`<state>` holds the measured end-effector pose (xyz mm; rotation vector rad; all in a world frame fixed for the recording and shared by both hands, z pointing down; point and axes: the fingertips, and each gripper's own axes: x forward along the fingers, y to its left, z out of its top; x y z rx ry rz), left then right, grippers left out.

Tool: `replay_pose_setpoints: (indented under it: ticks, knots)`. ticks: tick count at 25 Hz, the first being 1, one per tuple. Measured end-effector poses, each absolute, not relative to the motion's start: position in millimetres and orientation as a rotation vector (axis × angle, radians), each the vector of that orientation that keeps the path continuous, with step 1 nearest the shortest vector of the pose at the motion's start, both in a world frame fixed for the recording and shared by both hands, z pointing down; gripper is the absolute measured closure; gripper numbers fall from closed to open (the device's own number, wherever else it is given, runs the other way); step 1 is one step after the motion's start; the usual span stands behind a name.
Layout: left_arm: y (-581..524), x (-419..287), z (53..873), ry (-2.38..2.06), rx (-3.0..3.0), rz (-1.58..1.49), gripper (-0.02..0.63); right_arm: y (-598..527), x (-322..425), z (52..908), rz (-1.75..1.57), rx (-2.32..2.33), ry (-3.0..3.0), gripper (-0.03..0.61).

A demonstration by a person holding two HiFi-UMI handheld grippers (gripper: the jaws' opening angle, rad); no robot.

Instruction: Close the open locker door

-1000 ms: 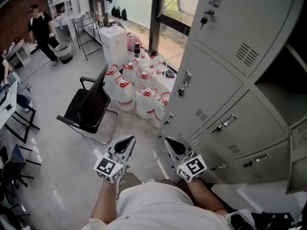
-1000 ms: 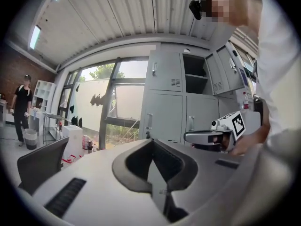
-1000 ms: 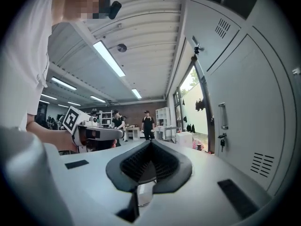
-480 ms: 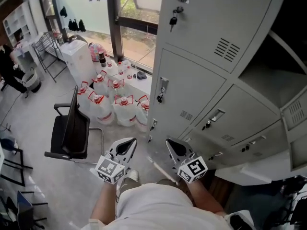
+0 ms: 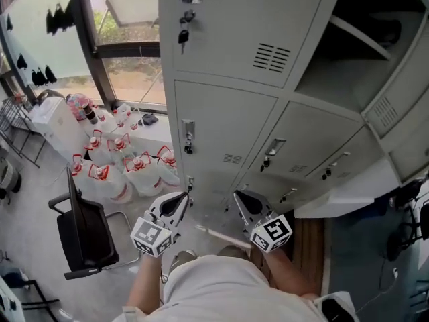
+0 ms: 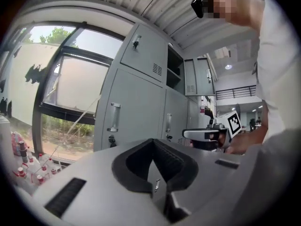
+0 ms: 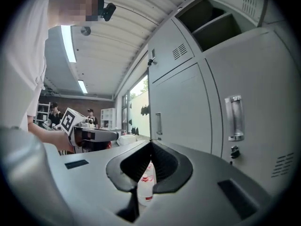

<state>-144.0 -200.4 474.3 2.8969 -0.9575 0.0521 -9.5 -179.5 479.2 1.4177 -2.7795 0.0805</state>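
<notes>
A bank of grey lockers [image 5: 228, 119] fills the head view. One upper compartment [image 5: 355, 52] stands open at the top right, and its vented door [image 5: 394, 109] hangs out toward me on the right. My left gripper [image 5: 179, 201] and right gripper [image 5: 240, 200] are held side by side low in front of my body, pointing level at the closed lower doors, well below and left of the open door. Both are shut with nothing in them. The left gripper view has its jaws [image 6: 153, 142] facing the lockers; the right gripper [image 7: 151, 145] does too, with the open compartment [image 7: 211, 18] high up.
Several water jugs [image 5: 117, 163] stand under the window [image 5: 127, 39] at the left, with a black chair [image 5: 84, 230] in front of them. Keys hang in a top locker door [image 5: 182, 31]. A white ledge [image 5: 348, 193] and cables [image 5: 409, 220] lie at the right.
The view has swung right: the lockers now sit straight ahead, and the chair and jugs have slid left. Both grippers turned along with me, still shut and side by side.
</notes>
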Motion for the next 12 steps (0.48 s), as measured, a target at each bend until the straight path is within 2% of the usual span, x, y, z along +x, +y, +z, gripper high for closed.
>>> replay_pose_setpoints:
  ticks: [12]
  knots:
    - [-208.0, -48.7, 483.9, -0.336, 3.012, 0.064, 0.611, -126.3, 74.2, 479.4, 0.101, 1.980, -2.373, 0.569]
